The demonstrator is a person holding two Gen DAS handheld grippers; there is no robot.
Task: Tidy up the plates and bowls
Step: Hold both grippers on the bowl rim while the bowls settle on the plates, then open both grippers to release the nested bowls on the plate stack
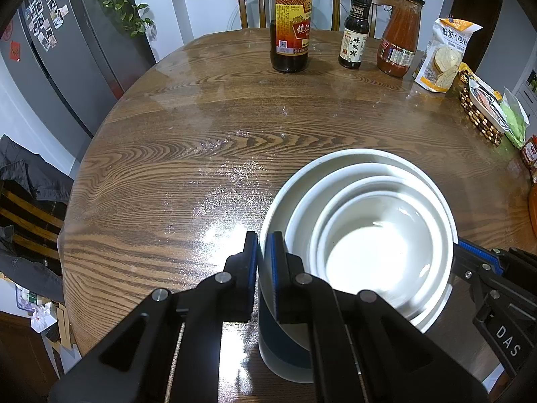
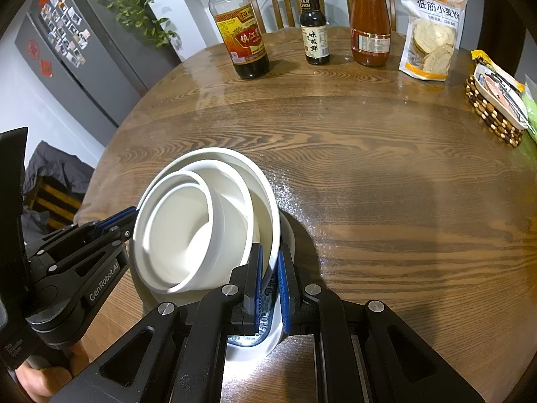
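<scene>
A stack of nested white bowls (image 1: 365,235) sits near the front of the round wooden table (image 1: 201,154). The outer bowl has a blue pattern inside. My left gripper (image 1: 265,252) is shut on the left rim of the outer bowl. My right gripper (image 2: 269,268) is shut on the right rim of that bowl, where the stack (image 2: 201,228) leans tilted to the left. Each gripper also shows at the edge of the other's view: the right one (image 1: 476,252) and the left one (image 2: 117,221).
At the far edge of the table stand a vinegar bottle (image 1: 290,23), a small dark sauce bottle (image 1: 354,30) and a red sauce jar (image 1: 399,37). A flour bag (image 1: 443,57) and a beaded basket (image 1: 483,114) are at the right. Two chairs stand behind, a fridge at the left.
</scene>
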